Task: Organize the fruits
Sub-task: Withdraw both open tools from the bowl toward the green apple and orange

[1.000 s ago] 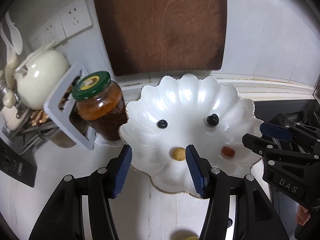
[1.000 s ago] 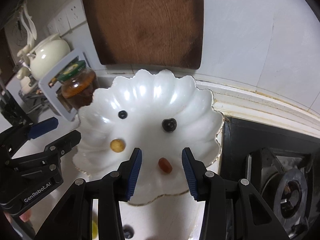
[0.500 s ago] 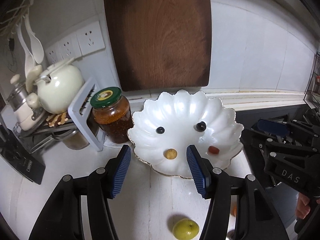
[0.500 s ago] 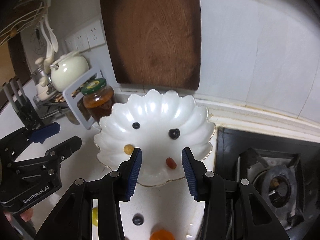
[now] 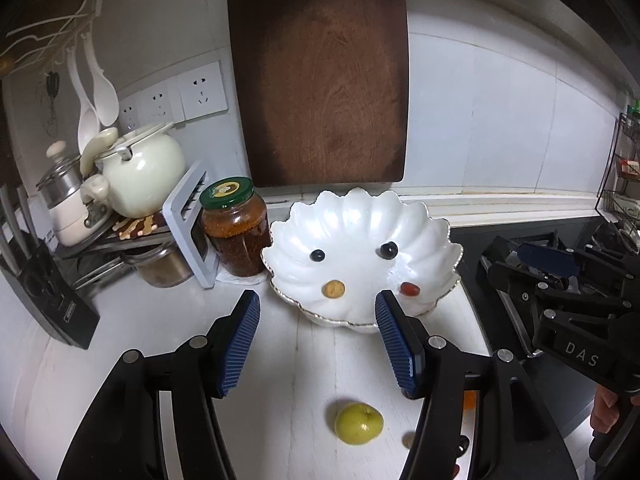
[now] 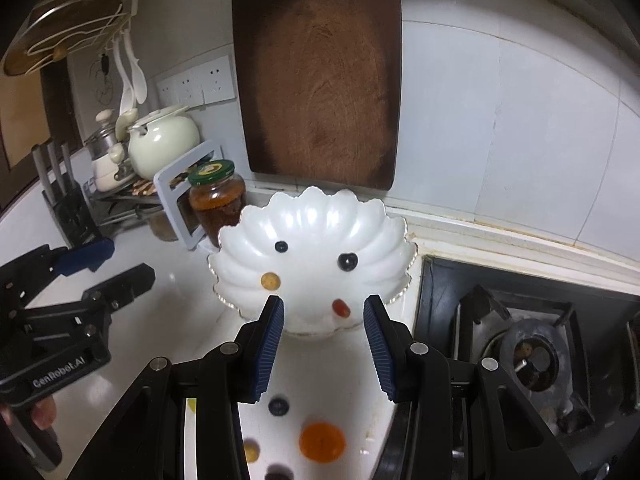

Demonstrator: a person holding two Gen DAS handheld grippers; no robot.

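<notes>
A white scalloped bowl (image 5: 424, 224) (image 6: 372, 220) stands on the counter and holds two dark berries (image 5: 318, 255) (image 6: 347, 261), a tan fruit (image 5: 334, 289) (image 6: 270, 280) and a red fruit (image 5: 410, 289) (image 6: 341, 307). My left gripper (image 5: 316, 344) is open and empty, in front of the bowl. A green fruit (image 5: 359, 424) lies on the counter below it. My right gripper (image 6: 324, 350) is open and empty. An orange fruit (image 6: 322, 442), a dark berry (image 6: 279, 406) and a tan fruit (image 6: 251, 451) lie below it.
A brown cutting board (image 5: 320, 76) leans on the wall behind the bowl. A green-lidded jar (image 5: 234, 226) and a rack with a white teapot (image 5: 140, 172) stand to the left. A black gas stove (image 6: 532, 352) is to the right.
Both grippers have pulled back and up from the bowl. The loose fruits on the counter in front of the bowl have come into view. Both stay open.
</notes>
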